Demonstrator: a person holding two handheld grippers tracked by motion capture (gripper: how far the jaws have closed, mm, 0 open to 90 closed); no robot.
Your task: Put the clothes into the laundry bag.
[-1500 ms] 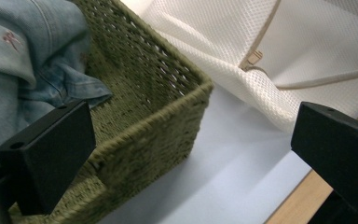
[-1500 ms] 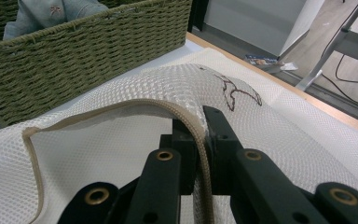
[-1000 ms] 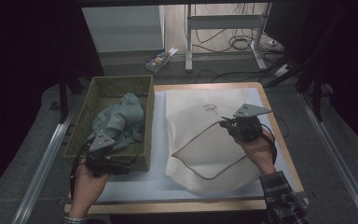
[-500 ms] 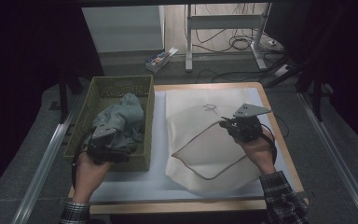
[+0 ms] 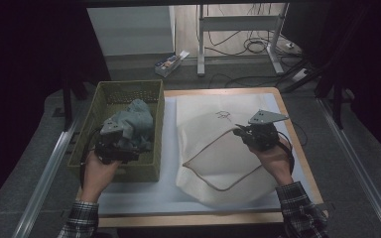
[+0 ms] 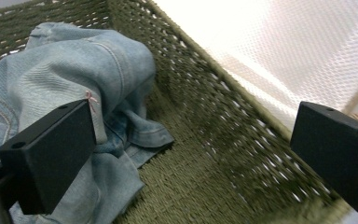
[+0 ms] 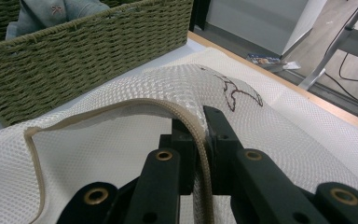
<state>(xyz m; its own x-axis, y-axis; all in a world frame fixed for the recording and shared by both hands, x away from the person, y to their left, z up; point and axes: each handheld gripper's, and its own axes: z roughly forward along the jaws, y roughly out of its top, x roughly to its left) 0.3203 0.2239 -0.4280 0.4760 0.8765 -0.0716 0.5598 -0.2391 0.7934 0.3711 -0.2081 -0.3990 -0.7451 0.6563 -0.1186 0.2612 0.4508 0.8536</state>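
**Left gripper moving up into the basket while the bag is being held open**

Moving farther up the table since the earlier frames, the left gripper (image 5: pixel 115 145) is now reaching deeper into the green woven rectangular basket (image 5: pixel 110 93), where a second ago it was sitting at the near rim. Its jaws are standing wide apart and gripping nothing; in the left gripper view one jaw is lying against the crumpled pale blue denim garment (image 6: pixel 70 79) and the other is hanging over the basket's right wall. That garment is lying inside the basket, bunched toward its middle and left side.

On the right, the right gripper (image 5: pixel 241 133) is keeping its place, its jaws clamped tight on the tan zip-edged rim (image 7: pixel 193 128) of the white mesh laundry bag (image 5: pixel 213 163) and lifting that edge clear of the layer below, so the mouth is gaping toward the basket. The bag itself is lying spread over the white mat on the wooden table (image 5: pixel 307 163), just right of the basket.

Judging by this, the work is at the pick-up stage: the bag is being held ready, and the open jaws are lining up to take hold of the denim, which is not yet gripped
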